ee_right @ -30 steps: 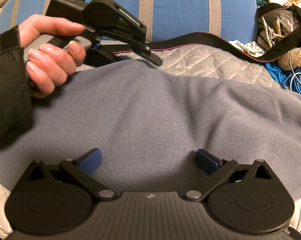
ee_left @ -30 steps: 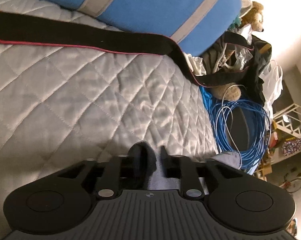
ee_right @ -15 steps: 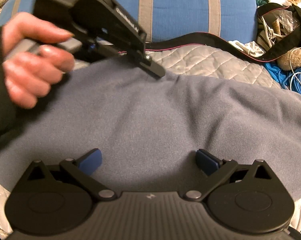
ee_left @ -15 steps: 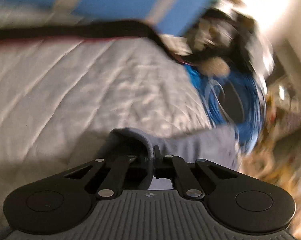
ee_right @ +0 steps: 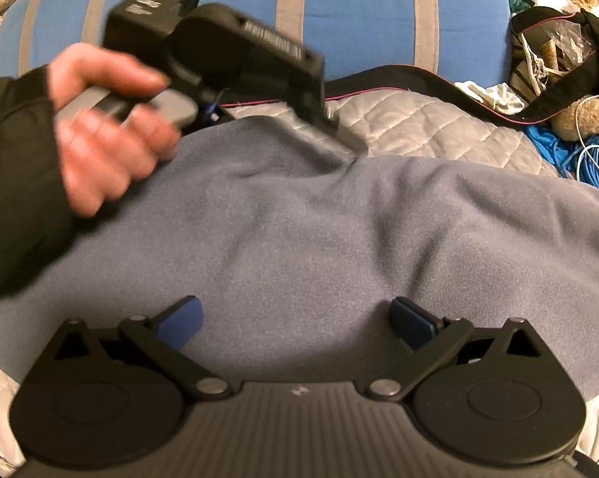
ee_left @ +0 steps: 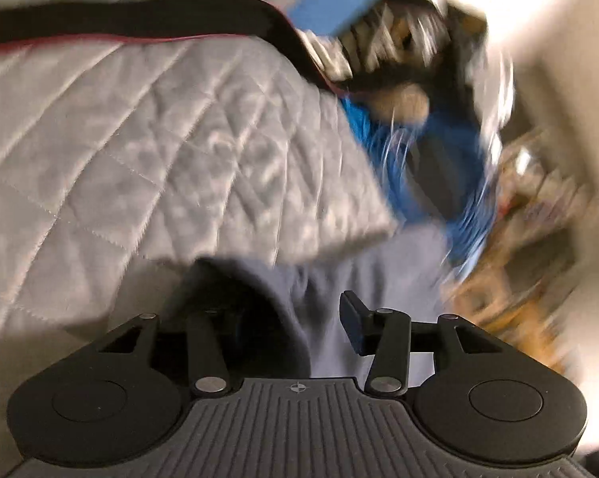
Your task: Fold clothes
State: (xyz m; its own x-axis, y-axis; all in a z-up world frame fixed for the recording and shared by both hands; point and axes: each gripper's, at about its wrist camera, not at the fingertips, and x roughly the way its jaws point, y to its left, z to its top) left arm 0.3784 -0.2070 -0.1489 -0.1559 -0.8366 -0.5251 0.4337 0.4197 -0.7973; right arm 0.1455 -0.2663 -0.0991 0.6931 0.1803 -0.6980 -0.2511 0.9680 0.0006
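Right wrist, fleece (ee_right: pixel 319 239) edge reaches quilt (ee_right: pixel 439 127)

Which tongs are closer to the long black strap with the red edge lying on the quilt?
Left. The left tongs work at the grey fleece's far edge just before the strap; the right tongs hang over the fleece's near side.

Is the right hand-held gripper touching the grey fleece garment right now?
Cannot tell. In the right wrist view the right hand-held gripper stands open over the grey fleece garment, but neither contact nor a gap shows.
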